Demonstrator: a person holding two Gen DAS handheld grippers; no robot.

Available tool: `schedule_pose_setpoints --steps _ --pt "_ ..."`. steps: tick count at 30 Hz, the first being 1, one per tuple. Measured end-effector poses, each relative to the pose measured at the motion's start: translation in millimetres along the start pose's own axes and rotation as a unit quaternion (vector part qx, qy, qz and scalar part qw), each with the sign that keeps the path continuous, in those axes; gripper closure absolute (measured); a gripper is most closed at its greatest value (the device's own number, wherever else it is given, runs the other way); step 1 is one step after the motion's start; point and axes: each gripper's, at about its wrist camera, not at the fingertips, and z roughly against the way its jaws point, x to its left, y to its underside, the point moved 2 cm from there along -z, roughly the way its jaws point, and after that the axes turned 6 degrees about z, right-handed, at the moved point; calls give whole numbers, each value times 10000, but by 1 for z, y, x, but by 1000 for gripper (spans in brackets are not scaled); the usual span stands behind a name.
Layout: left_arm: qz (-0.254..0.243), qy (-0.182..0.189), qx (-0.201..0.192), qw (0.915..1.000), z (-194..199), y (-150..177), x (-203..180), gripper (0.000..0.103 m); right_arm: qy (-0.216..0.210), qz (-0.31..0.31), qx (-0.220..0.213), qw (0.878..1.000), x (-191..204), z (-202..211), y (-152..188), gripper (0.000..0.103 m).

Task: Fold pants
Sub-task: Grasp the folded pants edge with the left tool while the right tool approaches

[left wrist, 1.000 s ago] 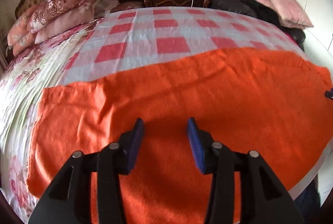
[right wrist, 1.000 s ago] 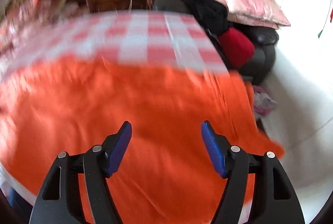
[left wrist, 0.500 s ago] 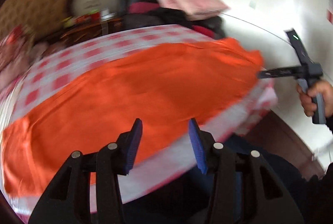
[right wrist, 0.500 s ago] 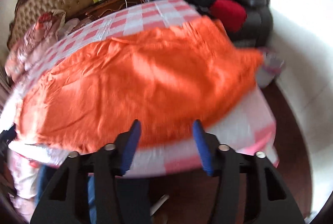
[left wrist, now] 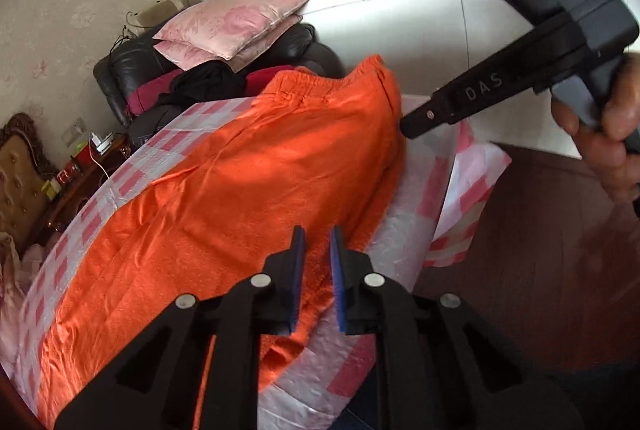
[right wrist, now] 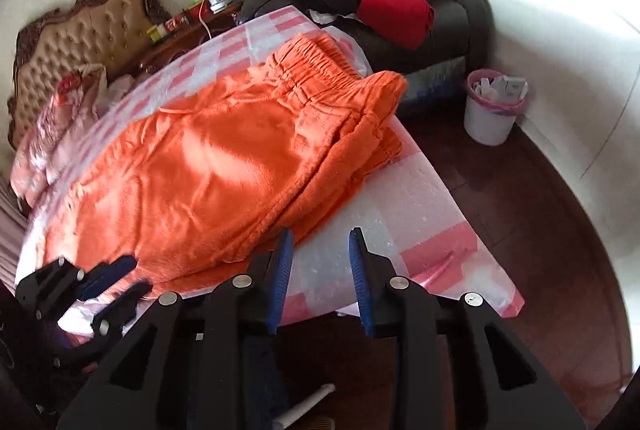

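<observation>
Left wrist view: orange pants (left wrist: 248, 166) spread flat on the checked cover of the bed (left wrist: 404, 230), long axis running from the elastic waistband (left wrist: 332, 80) at the far right corner, by the dark sofa (left wrist: 132, 70), away to the left toward the headboard end. Near long edge of the fabric directly ahead of and below the left tongs (left wrist: 316, 232); blue pads almost together and closing, orange cloth visible through the narrow gap behind them, no fold seen pinched; contact with the cloth not certain from this angle. Right tongs (right wrist: 320, 234) in the right wrist view: jaws moderately apart and closing, nothing between the pads, tips over bare bed cover just beside the near edge of the pants, waistband further ahead and slightly to the right. Judged nearer hand: right for the waistband end, left for the leg end, confirmed in the right wrist view by the left tongs sitting blurred at the lower left edge of the fabric. Coming move judged as a grasp along the near long edge, followed by a fold across the long axis toward the far side; risk of catching the cover together with the fabric.
</observation>
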Motion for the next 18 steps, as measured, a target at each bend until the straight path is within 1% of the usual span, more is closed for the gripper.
schedule_pose_setpoints --steps 3,5,6,7,9,11,13,14,15,17,18 --pt "-541 -281 3 9981 1 4 -12 89 229 298 4 9993 4 -6 1 74" --pt "-766 -438 0 9961 2 3 -16 87 271 385 -74 9989 5 -7 2 74" --pt "-907 -461 -10 9948 4 3 -20 87 284 416 -81 9987 5 -7 2 74" --pt "-991 -498 -13 9938 5 3 -23 87 298 436 -82 9986 5 -9 1 74" --pt "-1108 -641 148 9917 -5 5 -24 87 343 497 -88 9981 5 -10 -1 74" --pt "-1307 -732 130 9886 -4 9 -29 87 385 568 -111 9976 6 -11 -1 74" --pt "-1400 -818 143 9867 -5 10 -31 87 381 604 -116 9974 6 -11 -1 74" --pt "-1414 -866 161 9860 -7 9 -30 90 357 595 -121 9975 5 -11 -1 74" --pt "-1411 -944 116 9854 -6 7 -29 99 325 574 -127 9977 4 -11 -1 74" --pt "-1317 -919 16 9870 3 4 -29 100 305 546 -114 9980 3 -11 -2 74" --pt "-1328 -962 -65 9864 8 1 -28 100 301 529 -111 9981 3 -11 -2 74"
